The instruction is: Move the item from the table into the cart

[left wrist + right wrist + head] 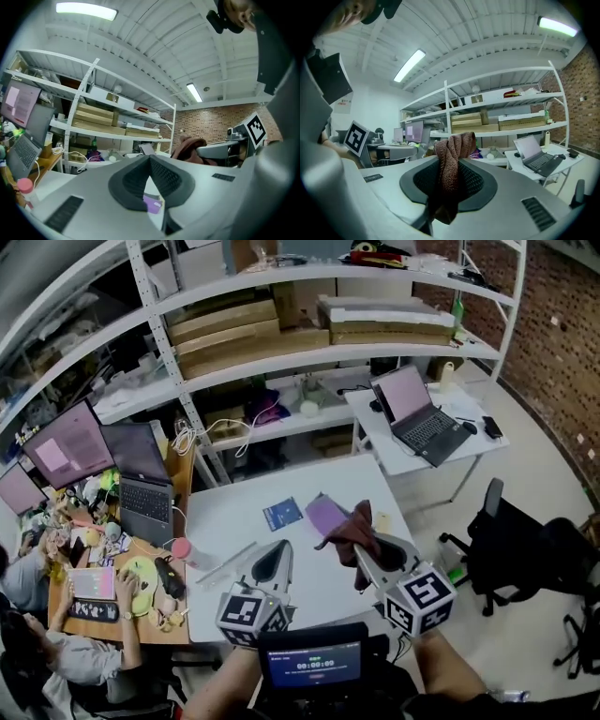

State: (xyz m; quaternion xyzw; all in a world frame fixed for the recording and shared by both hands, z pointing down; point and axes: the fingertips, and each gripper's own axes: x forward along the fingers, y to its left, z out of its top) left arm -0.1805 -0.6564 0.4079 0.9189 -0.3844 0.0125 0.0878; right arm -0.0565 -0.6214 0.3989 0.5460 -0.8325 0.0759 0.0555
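So, my right gripper (pixel 363 554) has its fingers clamped on the brown cloth (pixel 351 529), which bunches above them and hangs below, held up over the white surface (pixel 220 521). My left gripper (pixel 278 549) sits at its 9 o'clock, fingers fully together, nothing in them. A purple sheet (pixel 325 514) lies at the cloth's 11 o'clock, with a blue card (pixel 282 514) at the sheet's 9.
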